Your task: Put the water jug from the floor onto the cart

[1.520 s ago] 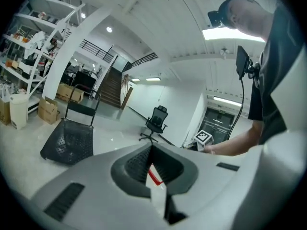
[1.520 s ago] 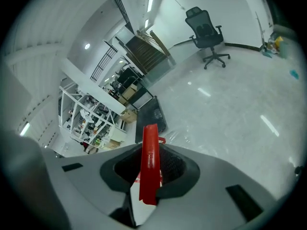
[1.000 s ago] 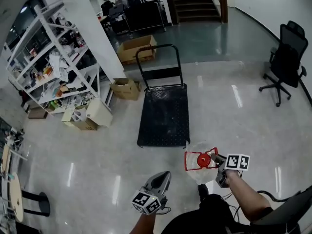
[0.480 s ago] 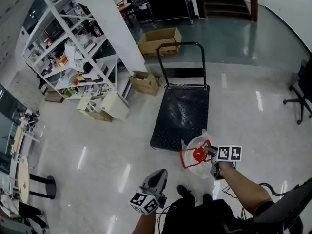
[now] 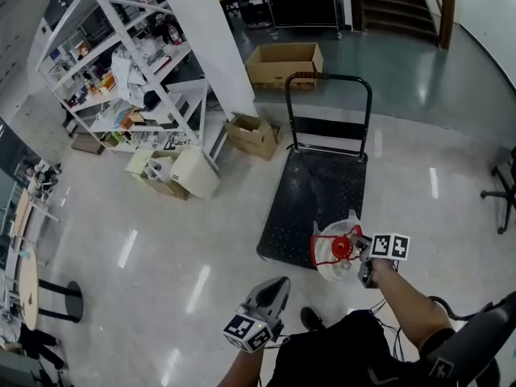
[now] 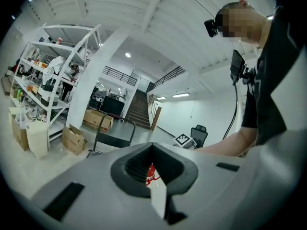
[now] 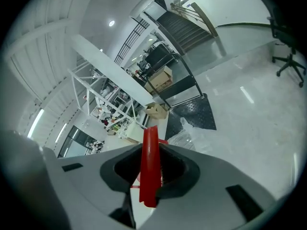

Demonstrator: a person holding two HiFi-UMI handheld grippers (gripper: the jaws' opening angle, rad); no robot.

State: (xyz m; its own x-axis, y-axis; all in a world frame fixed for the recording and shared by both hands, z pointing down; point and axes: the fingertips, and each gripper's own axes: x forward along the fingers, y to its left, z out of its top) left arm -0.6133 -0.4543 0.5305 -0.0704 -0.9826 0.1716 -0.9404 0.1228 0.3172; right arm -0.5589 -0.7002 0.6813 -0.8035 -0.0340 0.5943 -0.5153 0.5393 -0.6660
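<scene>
Jaws on right gripper (image 5: pixel 355 257): clenched on water jug's (image 5: pixel 332 266) red handle (image 5: pixel 322 239), by cart's (image 5: pixel 314 192) near edge; on left gripper (image 5: pixel 274 292): closed, empty.

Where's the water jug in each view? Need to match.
Head view: clear plastic water jug with red handle, lower right of centre, at near corner of black platform cart.
Left gripper view: jug, red sliver behind jaws, bottom centre.
Right gripper view: jug handle between jaws, bottom centre.
Shared landmark: the cart.
</scene>
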